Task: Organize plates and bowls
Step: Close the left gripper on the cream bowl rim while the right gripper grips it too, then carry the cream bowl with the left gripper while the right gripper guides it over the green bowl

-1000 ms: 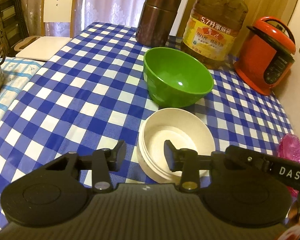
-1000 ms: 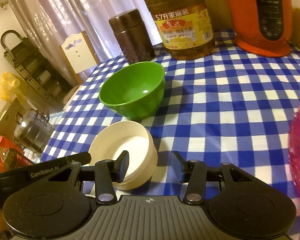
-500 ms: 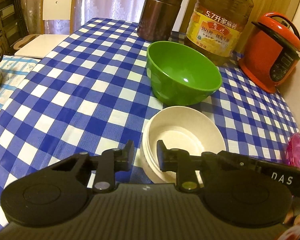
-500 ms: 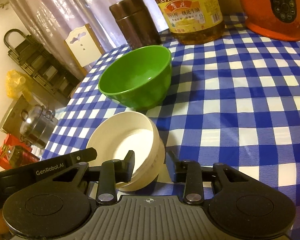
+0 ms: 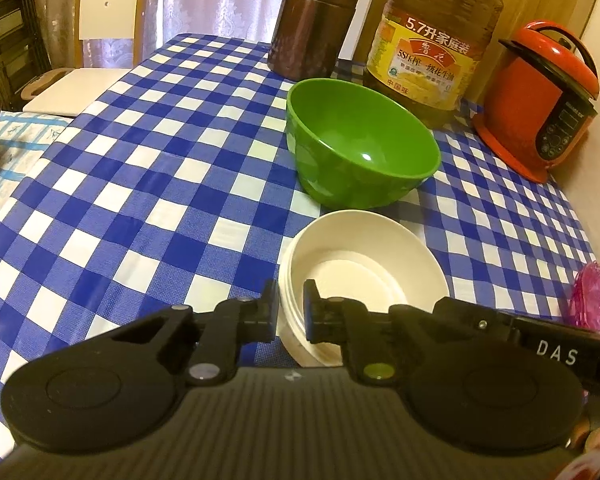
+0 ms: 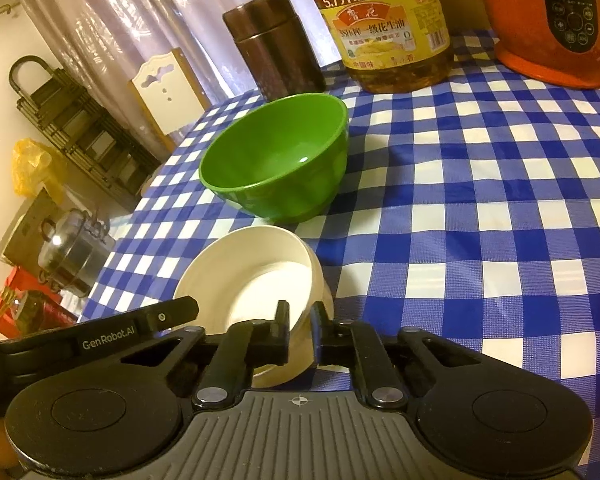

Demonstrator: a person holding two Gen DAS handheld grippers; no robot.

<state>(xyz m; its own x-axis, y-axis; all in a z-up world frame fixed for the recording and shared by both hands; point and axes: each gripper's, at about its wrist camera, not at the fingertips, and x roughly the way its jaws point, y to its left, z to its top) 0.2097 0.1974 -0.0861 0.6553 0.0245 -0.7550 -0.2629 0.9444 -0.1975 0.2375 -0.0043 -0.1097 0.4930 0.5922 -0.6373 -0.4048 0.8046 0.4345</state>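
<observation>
A cream bowl (image 5: pixel 364 264) sits on the blue checked tablecloth, just in front of an empty green bowl (image 5: pixel 360 152). My left gripper (image 5: pixel 290 304) is shut on the cream bowl's near left rim, one finger inside and one outside. My right gripper (image 6: pixel 300 330) is shut on the same cream bowl (image 6: pixel 256 280) at its right rim. The green bowl (image 6: pixel 276 160) stands upright right behind it. Each gripper's body shows at the edge of the other's view.
A brown canister (image 5: pixel 312 24), a large oil bottle (image 5: pixel 432 48) and an orange pressure cooker (image 5: pixel 540 96) line the table's far side. A pink object (image 5: pixel 596 296) lies at the right edge. A chair (image 5: pixel 104 12) and a steel pot (image 6: pixel 68 248) stand off the table's left.
Both grippers have closed from open onto the cream bowl's rim, left on its left side, right on its right. Both cameras have moved slightly closer to the bowls.
</observation>
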